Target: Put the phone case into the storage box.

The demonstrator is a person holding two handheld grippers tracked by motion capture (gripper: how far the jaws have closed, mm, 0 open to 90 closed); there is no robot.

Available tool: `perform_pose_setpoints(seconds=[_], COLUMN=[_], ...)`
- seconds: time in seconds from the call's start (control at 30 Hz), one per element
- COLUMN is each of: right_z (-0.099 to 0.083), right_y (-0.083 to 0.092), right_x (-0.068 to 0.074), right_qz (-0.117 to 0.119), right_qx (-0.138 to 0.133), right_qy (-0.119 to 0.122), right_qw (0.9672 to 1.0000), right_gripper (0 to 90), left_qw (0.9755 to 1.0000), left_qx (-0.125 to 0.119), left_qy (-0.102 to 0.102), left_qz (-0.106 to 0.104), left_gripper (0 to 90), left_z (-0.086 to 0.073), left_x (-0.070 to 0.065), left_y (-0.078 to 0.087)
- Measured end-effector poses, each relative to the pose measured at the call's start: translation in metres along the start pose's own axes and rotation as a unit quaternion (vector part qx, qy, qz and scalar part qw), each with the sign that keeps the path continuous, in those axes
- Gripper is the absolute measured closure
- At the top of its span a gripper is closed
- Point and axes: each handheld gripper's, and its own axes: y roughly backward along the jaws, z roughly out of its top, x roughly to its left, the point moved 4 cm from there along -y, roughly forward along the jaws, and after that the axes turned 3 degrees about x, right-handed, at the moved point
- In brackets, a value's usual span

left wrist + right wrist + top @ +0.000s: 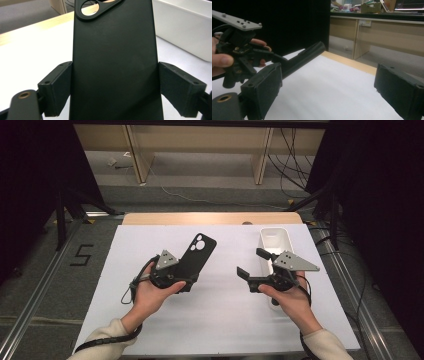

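On the white bench (220,320) you have one black phone case (197,256), one white bin (276,240) and two grippers — your left gripper (187,282) clamps the case by its long edges and holds it tilted above the bench. Your right gripper (251,264) holds nothing, fingers spread wide. Your left gripper view shows the case's camera cutout close up — your right gripper view shows the case edge-on.

Black phone case (198,255), white bin (276,240), white table (225,320).
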Motion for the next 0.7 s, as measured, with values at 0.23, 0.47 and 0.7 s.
perform_pose_setpoints(seconds=[0.23,0.47,0.7], right_z=[0.005,0.009,0.011], right_y=[-0.011,-0.023,-0.039], right_x=[-0.002,-0.002,-0.003], right_qz=[0.000,0.001,0.001], right_qx=[-0.004,-0.007,-0.003], right_qy=[-0.011,-0.014,-0.021], right_qw=[0.9999,0.9999,0.9998], right_gripper=[9.1,9.1,9.1], left_qw=[0.9999,0.9998,0.9995], left_qx=[-0.010,-0.013,-0.016], left_qy=[-0.009,-0.016,-0.025], left_qz=[-0.002,-0.006,-0.012], left_gripper=[15.5,15.5,15.5], left_z=[-0.003,-0.004,-0.004], left_x=[-0.007,-0.014,-0.023], left_y=[0.002,0.000,0.000])
